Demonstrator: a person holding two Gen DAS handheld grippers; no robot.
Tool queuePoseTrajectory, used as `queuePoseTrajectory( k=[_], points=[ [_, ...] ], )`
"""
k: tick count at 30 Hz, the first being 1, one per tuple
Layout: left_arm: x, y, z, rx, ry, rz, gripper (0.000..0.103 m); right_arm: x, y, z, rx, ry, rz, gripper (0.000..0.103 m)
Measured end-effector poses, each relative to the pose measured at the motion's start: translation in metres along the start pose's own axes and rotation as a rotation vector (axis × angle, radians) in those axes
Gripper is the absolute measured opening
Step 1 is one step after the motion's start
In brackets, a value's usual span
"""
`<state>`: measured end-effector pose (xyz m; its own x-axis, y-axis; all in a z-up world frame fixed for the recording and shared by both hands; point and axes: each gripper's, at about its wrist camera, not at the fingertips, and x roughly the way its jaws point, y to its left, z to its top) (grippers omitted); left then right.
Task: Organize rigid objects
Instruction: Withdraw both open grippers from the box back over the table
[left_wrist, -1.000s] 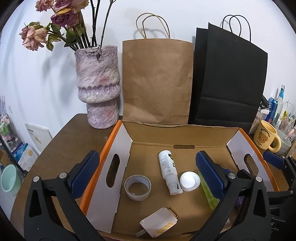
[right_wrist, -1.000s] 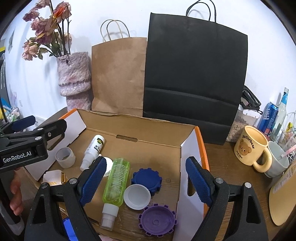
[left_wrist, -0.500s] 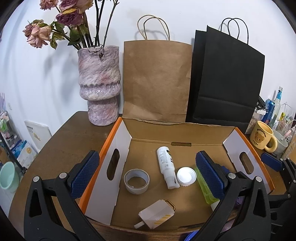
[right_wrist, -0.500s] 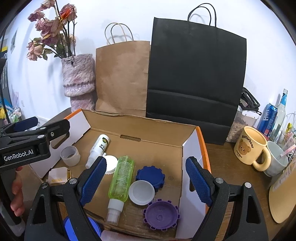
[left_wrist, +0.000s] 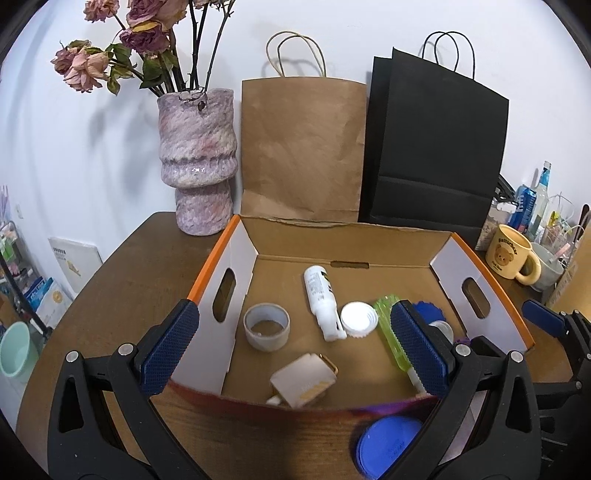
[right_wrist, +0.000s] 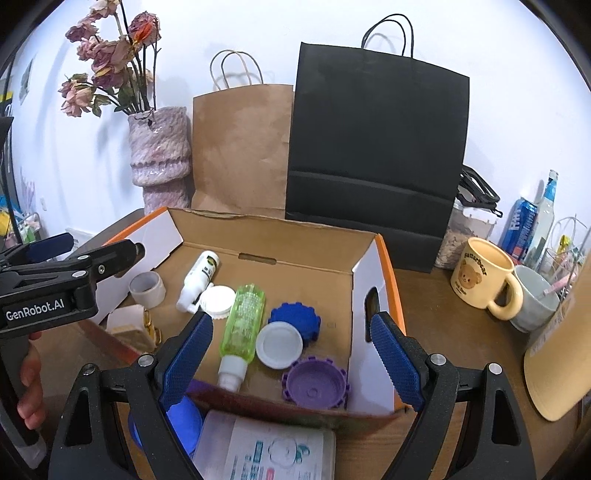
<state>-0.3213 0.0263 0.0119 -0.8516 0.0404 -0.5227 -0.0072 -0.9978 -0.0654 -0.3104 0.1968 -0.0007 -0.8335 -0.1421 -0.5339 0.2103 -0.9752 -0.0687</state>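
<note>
I have both grippers hanging at the near edge of the box (left_wrist: 476, 258) on the worktop (left_wrist: 140, 266). My left gripper (left_wrist: 293, 347) has its jaws wide apart with nothing between them, and my right gripper (right_wrist: 291, 352) is spread just as wide and empty too. Inside the box, from the left wrist view, a tape roll (left_wrist: 266, 326) sits near the left wall, a white bottle (left_wrist: 320, 297) lies beside a white cap (left_wrist: 359, 319), and a tan carton (left_wrist: 303, 380) rests tilted at the front — blurred, so I can't read it. From the right wrist view, a green bottle (right_wrist: 242, 321) lies nozzle toward me, touching a white lid (right_wrist: 279, 345) that overlaps a blue lid (right_wrist: 295, 319); a purple lid (right_wrist: 316, 384) sits at the front by the right wall. Outside the box, close under my grippers, lie a blue disc (left_wrist: 386, 443) and a printed pack (right_wrist: 266, 450). Behind the box stand a vase (left_wrist: 197, 162), a brown bag (left_wrist: 303, 147) and a black bag (left_wrist: 436, 147); a mug (right_wrist: 480, 282) stands to the right.
</note>
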Motion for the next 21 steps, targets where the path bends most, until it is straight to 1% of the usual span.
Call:
queuePoseTrajectory(
  k=[21],
  points=[
    [-0.046,0.009,-0.04,-0.015,0.033,-0.004,0.103,-0.051,0.008,-0.041,0.031,0.015,-0.015,0.091]
  ],
)
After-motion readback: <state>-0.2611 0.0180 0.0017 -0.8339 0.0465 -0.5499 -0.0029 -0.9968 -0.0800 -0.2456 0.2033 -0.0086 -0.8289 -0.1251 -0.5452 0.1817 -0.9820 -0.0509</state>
